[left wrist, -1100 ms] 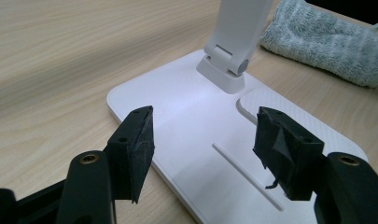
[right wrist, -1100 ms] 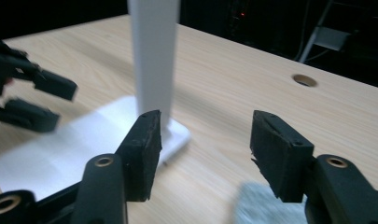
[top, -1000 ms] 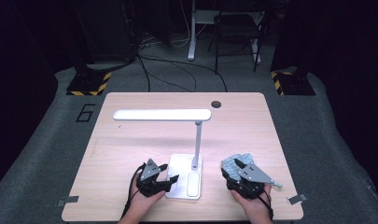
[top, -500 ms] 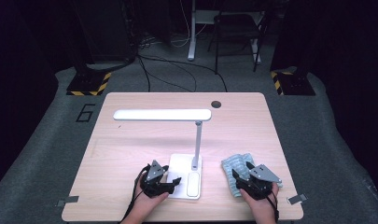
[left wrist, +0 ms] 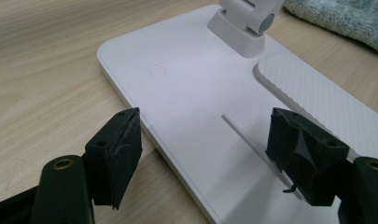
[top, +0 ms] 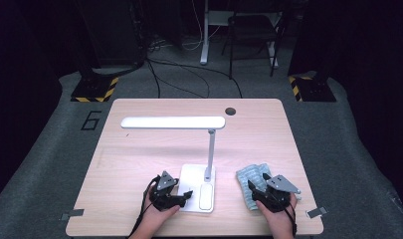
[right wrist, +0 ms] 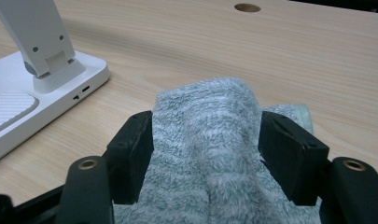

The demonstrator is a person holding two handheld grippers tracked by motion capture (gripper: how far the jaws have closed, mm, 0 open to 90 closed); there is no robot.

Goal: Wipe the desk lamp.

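On a pale wooden worktop, the left hand-held gripper rests at the near-left edge of a white desk lamp's base, its jaws having just been opening and now spread wide over the base's flat top — nothing is pinched between them, as the left gripper view shows. The lamp's slim post rises from the far end of the base, beside a ribbed pad, and carries a long light bar stretching out to the left above the worktop. To the right of the base, just apart from it, a grey-green fluffy cloth lies bunched near the front edge. The right hand-held gripper sits over the cloth's near part; in its own view the jaws, which have just been opening a little, flank a raised fold of the cloth — whether the pads press on it cannot be told. A round cable hole marks the far edge.
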